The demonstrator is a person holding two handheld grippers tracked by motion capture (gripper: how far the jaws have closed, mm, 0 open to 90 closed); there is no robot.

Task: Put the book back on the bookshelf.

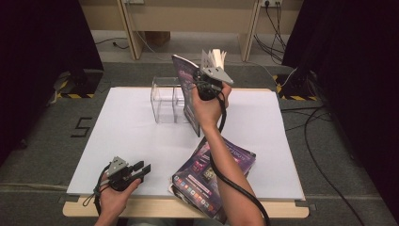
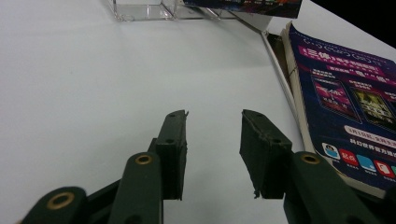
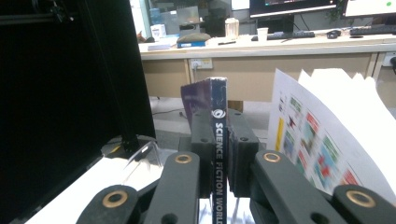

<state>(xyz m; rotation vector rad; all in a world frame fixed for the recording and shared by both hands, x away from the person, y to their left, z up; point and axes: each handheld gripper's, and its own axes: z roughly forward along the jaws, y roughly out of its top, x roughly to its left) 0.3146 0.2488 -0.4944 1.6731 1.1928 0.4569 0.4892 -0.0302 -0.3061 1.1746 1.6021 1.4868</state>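
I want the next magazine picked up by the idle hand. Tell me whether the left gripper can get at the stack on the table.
Probably yes. The left gripper lies open on the white tabletop, with bare surface between it and the magazine stack; the right forearm crosses only the stack's far side.

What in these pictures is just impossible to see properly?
- Held magazine: in the right gripper view the right tongs clamp its spine, hiding the cover.
- Magazine stack: in the high view the forearm crosses it, so the count is unclear; the left gripper view cuts it off at the right edge.
- Clear holder: its right part sits behind the held magazine.
- Left tongs: open, nothing between them.
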